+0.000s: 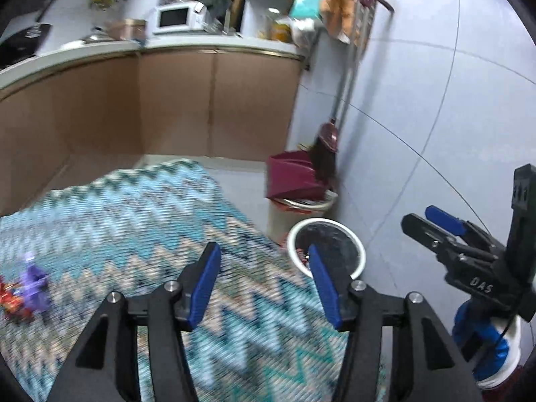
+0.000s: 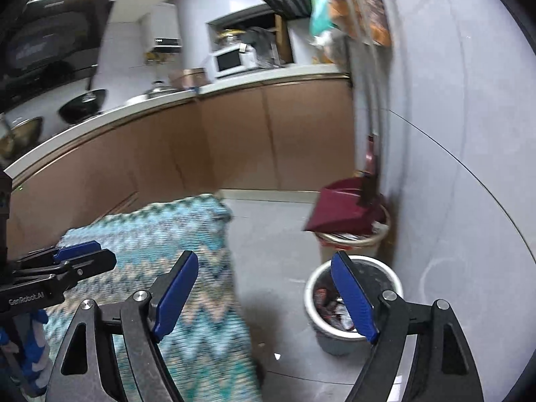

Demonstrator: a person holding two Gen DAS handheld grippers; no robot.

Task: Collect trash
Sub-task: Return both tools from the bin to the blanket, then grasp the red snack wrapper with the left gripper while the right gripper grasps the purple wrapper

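A round white-rimmed trash bin (image 1: pixel 338 234) (image 2: pixel 318 284) stands on the floor by the wall, with wrappers (image 2: pixel 331 308) inside. My left gripper (image 1: pixel 264 281) is open and empty above the zigzag cloth, near the bin's left rim. My right gripper (image 2: pixel 264 298) is open and empty, over the floor between the cloth and the bin. A purple wrapper (image 1: pixel 33 288) and a red wrapper (image 1: pixel 10 301) lie on the cloth at the far left. The right gripper shows in the left wrist view (image 1: pixel 435 224), and the left gripper shows in the right wrist view (image 2: pixel 87 254).
A table with a blue-green zigzag cloth (image 1: pixel 134 227) (image 2: pixel 187 234) fills the foreground. A second bin (image 2: pixel 351 238) holding a maroon dustpan (image 1: pixel 294 177) and a broom (image 1: pixel 325 154) stands against the wall. Brown kitchen cabinets (image 1: pixel 167 100) run behind, with a microwave (image 1: pixel 176 16) on the counter.
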